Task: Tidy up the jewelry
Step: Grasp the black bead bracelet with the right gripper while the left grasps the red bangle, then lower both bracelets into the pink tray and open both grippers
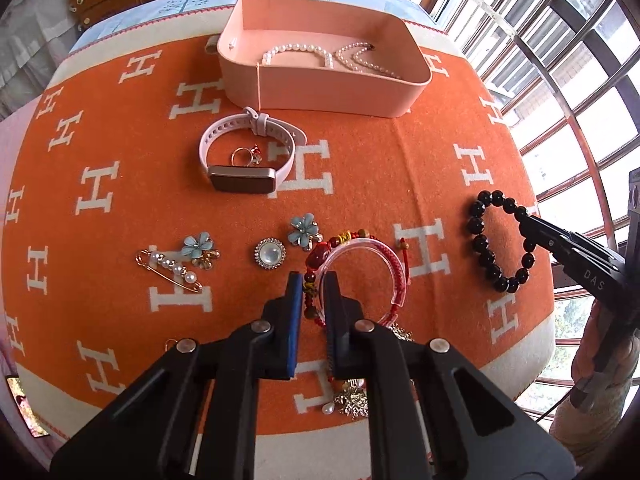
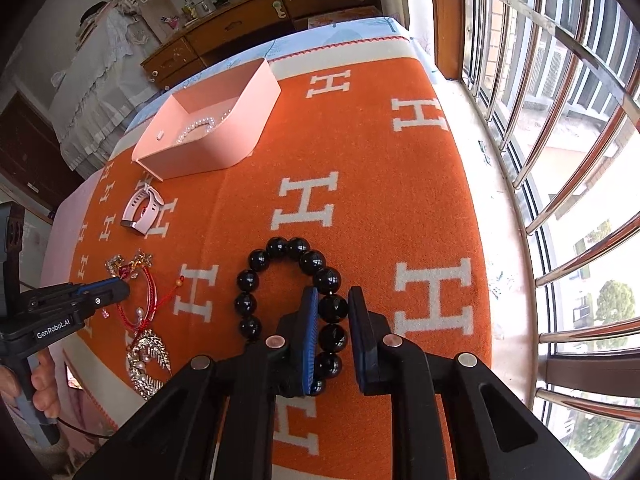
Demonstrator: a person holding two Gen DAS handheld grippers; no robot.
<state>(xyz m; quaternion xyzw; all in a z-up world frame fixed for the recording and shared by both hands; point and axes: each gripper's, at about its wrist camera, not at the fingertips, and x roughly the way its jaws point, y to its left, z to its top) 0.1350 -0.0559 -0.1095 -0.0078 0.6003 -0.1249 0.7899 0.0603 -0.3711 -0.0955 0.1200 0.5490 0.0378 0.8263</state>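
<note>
The table (image 1: pixel 360 168) wears an orange cloth with white H letters. At its far side stands the pink box (image 1: pixel 320 80), long axis across the view, pearl strands (image 1: pixel 298 50) inside. The black bead bracelet (image 2: pixel 296 300) lies flat near the window; the right gripper (image 2: pixel 333 308) has narrowed its jaws onto a bead on the bracelet's near-right arc. The red cord bracelet (image 1: pixel 360 276) lies flat too; the left gripper (image 1: pixel 313 284) pinches its beaded left edge, the lower part hidden behind the jaws.
</note>
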